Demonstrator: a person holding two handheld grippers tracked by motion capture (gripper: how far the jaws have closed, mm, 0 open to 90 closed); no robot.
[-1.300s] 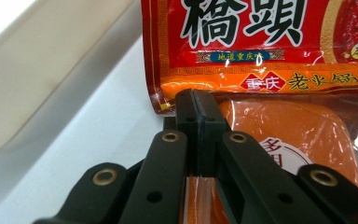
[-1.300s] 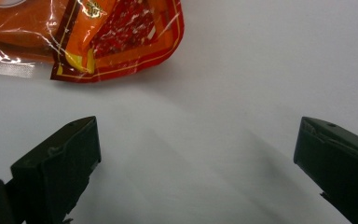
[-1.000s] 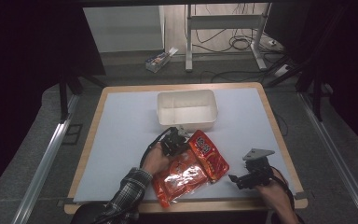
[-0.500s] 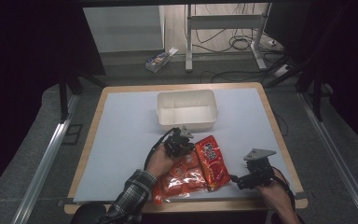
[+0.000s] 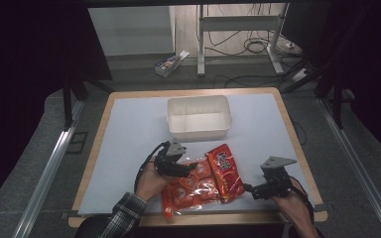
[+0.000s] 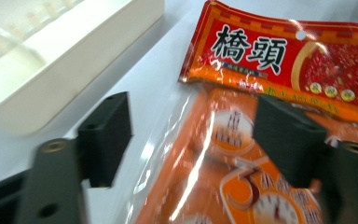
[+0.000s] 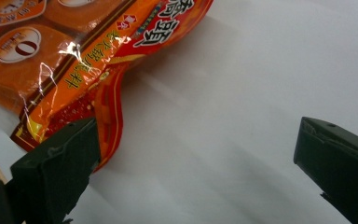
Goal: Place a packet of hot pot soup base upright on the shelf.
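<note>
Showing reds and oranges against white.
Gleaming red and orange with black characters and a yellow band: the red packet (image 5: 225,171). Glinting orange under clear film, white round labels: the orange bag (image 5: 188,191). Lying cream-white: the tub (image 5: 198,130); pale: the table mat (image 5: 129,129); black: both grippers' jaws.

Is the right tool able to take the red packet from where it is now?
Probably yes. The right tool is open, with the red packet just beside one jaw. Only bare table lies between them; the left tool is over the orange packet.
</note>
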